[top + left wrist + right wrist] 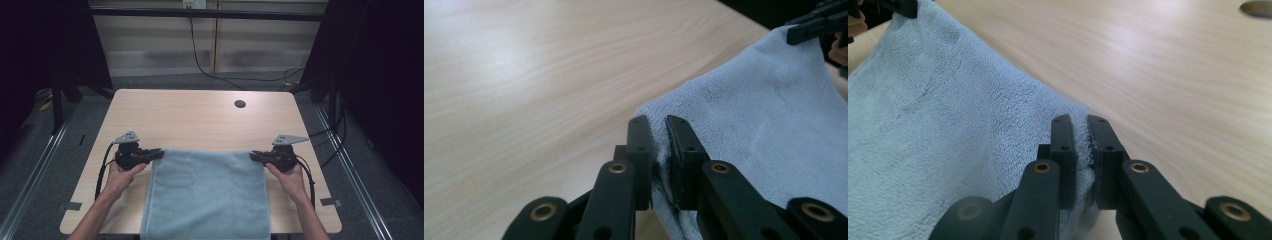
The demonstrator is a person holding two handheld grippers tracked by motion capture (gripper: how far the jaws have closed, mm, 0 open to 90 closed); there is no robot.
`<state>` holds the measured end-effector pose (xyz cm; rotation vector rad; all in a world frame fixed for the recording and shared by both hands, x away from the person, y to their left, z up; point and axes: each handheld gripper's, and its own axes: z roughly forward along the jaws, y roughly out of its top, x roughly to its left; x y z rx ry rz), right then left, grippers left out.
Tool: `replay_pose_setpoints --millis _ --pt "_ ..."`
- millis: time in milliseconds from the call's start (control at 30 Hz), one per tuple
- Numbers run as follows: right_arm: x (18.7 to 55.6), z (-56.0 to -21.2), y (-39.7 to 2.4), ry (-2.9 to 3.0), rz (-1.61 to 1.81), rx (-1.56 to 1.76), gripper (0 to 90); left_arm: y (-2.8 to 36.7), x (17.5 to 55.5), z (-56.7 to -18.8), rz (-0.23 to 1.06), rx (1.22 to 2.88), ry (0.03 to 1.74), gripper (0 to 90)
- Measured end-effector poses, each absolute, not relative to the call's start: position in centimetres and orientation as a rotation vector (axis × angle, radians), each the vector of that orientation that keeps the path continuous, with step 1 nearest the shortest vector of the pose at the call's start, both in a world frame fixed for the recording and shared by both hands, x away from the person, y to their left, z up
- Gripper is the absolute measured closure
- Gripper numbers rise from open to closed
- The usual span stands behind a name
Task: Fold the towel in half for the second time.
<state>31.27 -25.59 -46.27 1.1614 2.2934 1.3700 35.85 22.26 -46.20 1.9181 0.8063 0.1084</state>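
L gripper point(159, 153) + R gripper point(254, 156) fingers clamp towel point(207, 195) far corners; gripper views show cloth pinched betw pads.

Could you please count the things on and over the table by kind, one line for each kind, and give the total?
Towels: 1, the light blue towel on the table.
Grippers: 2, the left gripper and the right gripper, each shut on a far corner of the towel.
Hands: 2, the left hand and the right hand.
Total: 5

Towel point(207, 195) on table point(200, 117), near edge; hole point(240, 104) behind.
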Motion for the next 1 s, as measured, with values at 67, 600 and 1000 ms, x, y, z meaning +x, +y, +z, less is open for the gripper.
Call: replay_pose_setpoints --millis 67,600,1000 --pt "31.1 -45.5 -26.0 2.264 1.400 1.153 83.6 22.1 35.8 -45.4 0.111 1.897 0.799 81.5" --pt "32.1 -38.7 -27.7 2.110 1.448 1.080 83.9 20.5 39.2 -38.6 0.211 1.837 0.748 81.9" --pt "36.9 -35.6 -28.1 2.029 1.424 1.111 84.4 19.5 42.9 -35.6 0.281 1.790 0.776 81.9"
